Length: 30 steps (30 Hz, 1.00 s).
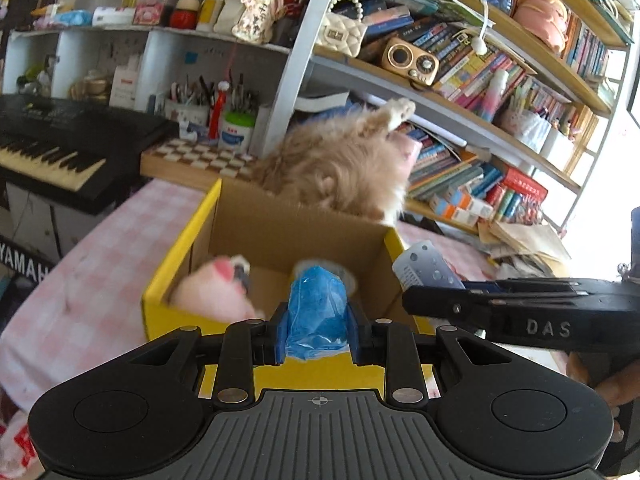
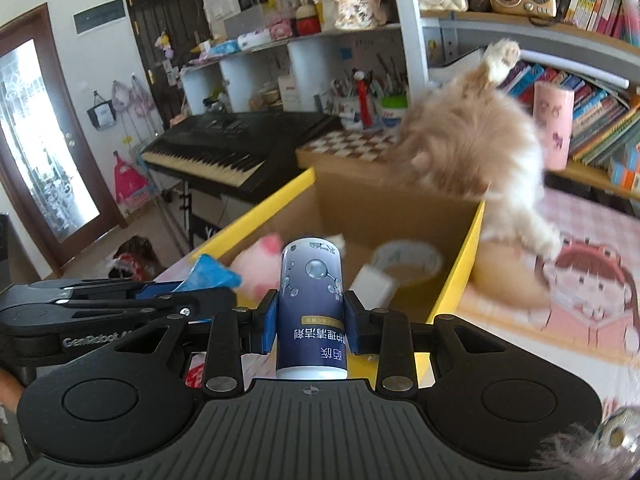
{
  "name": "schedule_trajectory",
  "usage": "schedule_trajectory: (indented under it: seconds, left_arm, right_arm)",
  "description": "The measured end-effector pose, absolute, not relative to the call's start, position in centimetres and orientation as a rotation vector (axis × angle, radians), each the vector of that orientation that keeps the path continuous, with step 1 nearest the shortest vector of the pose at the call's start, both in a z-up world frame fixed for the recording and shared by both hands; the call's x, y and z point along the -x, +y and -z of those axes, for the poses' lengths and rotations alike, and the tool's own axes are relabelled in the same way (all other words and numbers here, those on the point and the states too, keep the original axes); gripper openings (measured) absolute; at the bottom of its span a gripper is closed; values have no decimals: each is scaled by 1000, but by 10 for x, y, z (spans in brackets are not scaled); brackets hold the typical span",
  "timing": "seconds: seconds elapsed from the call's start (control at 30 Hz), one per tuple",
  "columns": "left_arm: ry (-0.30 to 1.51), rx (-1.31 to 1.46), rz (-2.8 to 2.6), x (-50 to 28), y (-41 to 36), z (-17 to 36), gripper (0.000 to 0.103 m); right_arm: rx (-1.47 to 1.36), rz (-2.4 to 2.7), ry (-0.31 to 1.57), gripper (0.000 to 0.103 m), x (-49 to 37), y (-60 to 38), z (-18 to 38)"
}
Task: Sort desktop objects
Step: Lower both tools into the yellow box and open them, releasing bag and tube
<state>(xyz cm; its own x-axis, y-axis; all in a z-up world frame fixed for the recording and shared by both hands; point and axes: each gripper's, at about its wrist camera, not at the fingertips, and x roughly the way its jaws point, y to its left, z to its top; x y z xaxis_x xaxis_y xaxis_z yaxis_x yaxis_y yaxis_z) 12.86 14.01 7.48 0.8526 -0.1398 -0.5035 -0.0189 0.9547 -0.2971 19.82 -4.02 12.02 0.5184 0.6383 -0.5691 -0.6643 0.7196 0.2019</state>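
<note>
My left gripper (image 1: 316, 336) is shut on a crumpled blue plastic packet (image 1: 318, 308), held over the near wall of a yellow cardboard box (image 1: 176, 256). My right gripper (image 2: 312, 320) is shut on a dark blue and white bottle (image 2: 312, 300), also at the near edge of the yellow cardboard box (image 2: 460, 272). Inside the box lie a pink plush toy (image 1: 212, 292), a roll of tape (image 2: 408, 258) and a small white block (image 2: 374, 286). Each gripper shows in the other's view: the right gripper (image 1: 408, 304) and the left gripper (image 2: 224, 300), side by side.
A fluffy ginger cat (image 2: 472, 148) rears up at the box's far rim, a paw raised toward the bookshelf (image 1: 460, 92). A black keyboard (image 1: 52, 148) stands left. A chequered board (image 1: 200, 156) lies behind the box. A pink checked cloth (image 1: 92, 272) covers the table.
</note>
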Motion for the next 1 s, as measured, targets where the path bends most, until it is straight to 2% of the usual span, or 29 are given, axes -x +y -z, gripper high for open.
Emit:
schedule_trajectory:
  seconds: [0.4,0.7,1.0]
  left_arm:
    - [614,265,19,-183,123,-58,27]
    - [690,189,-18,-199,109,-38,27]
    - [711,106,-34,-204,93,-33,28]
  right_arm:
    - [88,-752,688,30,-287,-32,-102]
    - [182,-799,751,30,-313,-13,-71]
    - [257,-818,739,30,-326,5,-60]
